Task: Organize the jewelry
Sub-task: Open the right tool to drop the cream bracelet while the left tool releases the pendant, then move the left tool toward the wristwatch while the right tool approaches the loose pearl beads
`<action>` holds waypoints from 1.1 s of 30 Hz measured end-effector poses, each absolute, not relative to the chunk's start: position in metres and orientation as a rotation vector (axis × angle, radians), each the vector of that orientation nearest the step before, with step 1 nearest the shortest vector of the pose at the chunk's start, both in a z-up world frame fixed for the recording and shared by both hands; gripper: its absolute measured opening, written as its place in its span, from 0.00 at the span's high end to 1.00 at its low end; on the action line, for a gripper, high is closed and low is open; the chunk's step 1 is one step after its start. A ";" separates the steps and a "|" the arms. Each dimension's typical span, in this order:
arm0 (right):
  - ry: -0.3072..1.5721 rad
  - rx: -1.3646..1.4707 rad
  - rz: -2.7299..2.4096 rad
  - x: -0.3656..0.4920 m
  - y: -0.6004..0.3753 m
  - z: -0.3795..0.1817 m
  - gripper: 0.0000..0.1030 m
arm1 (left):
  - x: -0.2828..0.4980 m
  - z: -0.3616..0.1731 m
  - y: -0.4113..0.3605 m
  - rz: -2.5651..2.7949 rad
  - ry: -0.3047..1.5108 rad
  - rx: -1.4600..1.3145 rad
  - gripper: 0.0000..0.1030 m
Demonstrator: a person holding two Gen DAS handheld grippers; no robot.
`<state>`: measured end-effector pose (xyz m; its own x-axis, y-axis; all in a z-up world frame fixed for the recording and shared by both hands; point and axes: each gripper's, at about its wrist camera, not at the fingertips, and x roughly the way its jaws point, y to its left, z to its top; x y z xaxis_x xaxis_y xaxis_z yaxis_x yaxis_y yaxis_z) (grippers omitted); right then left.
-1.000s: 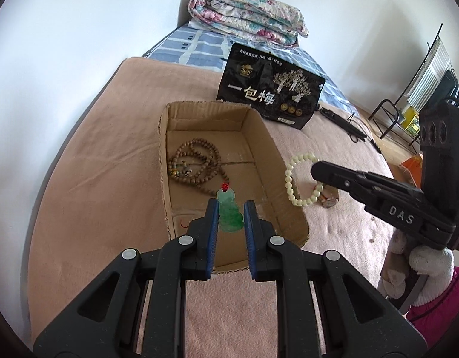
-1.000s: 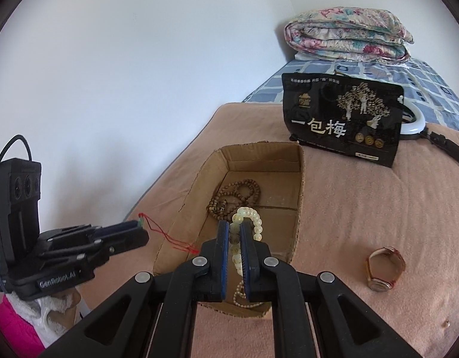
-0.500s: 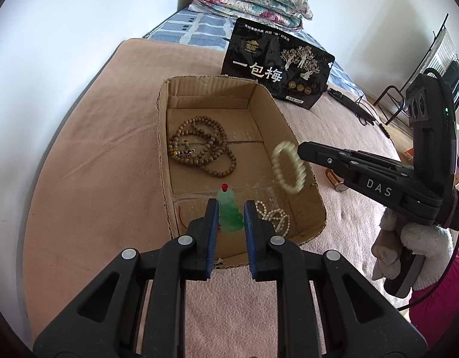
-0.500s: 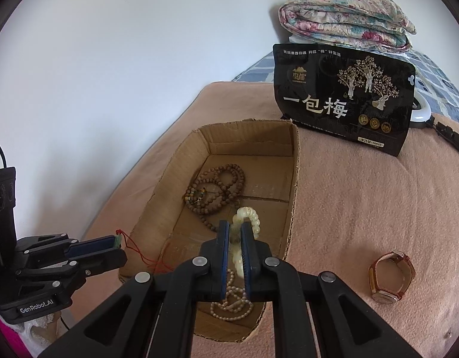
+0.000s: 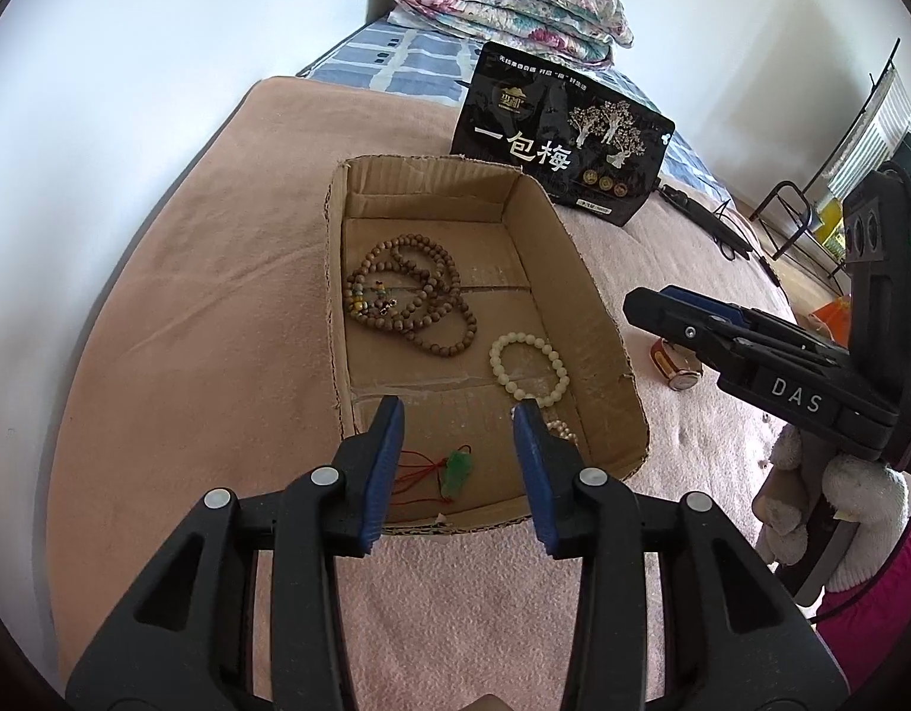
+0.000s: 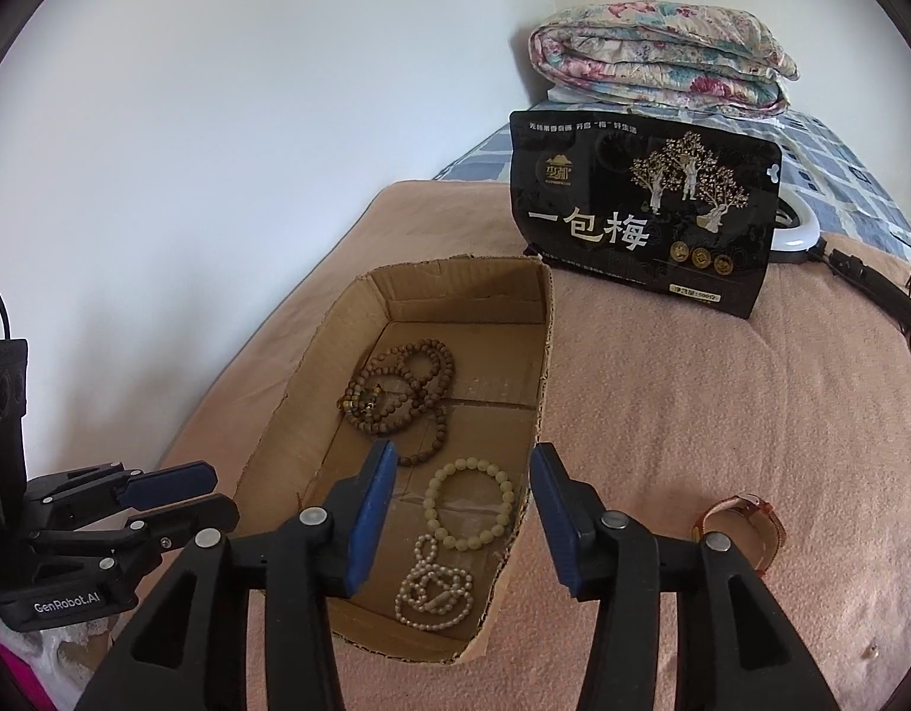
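An open cardboard box (image 5: 597, 308) (image 6: 313, 355) lies on the pink blanket. In it lie a brown bead necklace (image 5: 414, 296) (image 6: 405, 388), a cream bead bracelet (image 5: 529, 367) (image 6: 470, 503), a small pearl strand (image 6: 434, 589) and a green pendant (image 5: 458, 468) on red cord. My left gripper (image 5: 458, 415) is open and empty above the pendant at the box's near end. My right gripper (image 6: 461, 462) is open and empty above the bracelet; it also shows in the left wrist view (image 5: 680, 311). A brown-strap watch (image 6: 737, 530) (image 5: 677, 364) lies on the blanket right of the box.
A black snack bag (image 6: 645, 213) stands behind the box. A folded floral quilt (image 6: 662, 53) lies at the bed's far end. A ring light with black cable (image 6: 858, 278) lies at the right. A white wall borders the bed's left side.
Both grippers have opened. The green pendant has dropped from my left gripper into the box, and the cream bracelet from my right gripper now lies on the box floor.
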<state>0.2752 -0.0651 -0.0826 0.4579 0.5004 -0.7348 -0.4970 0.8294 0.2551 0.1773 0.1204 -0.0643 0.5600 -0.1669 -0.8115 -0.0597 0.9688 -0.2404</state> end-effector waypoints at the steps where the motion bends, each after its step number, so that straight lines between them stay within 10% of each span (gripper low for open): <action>1: 0.905 0.005 0.613 0.275 -0.066 -0.082 0.52 | 0.177 -0.064 0.120 -0.064 0.976 -0.251 0.63; 33: 0.819 0.039 0.393 0.254 -0.188 -0.042 0.16 | 0.173 -0.011 0.017 -0.166 0.829 -0.119 0.62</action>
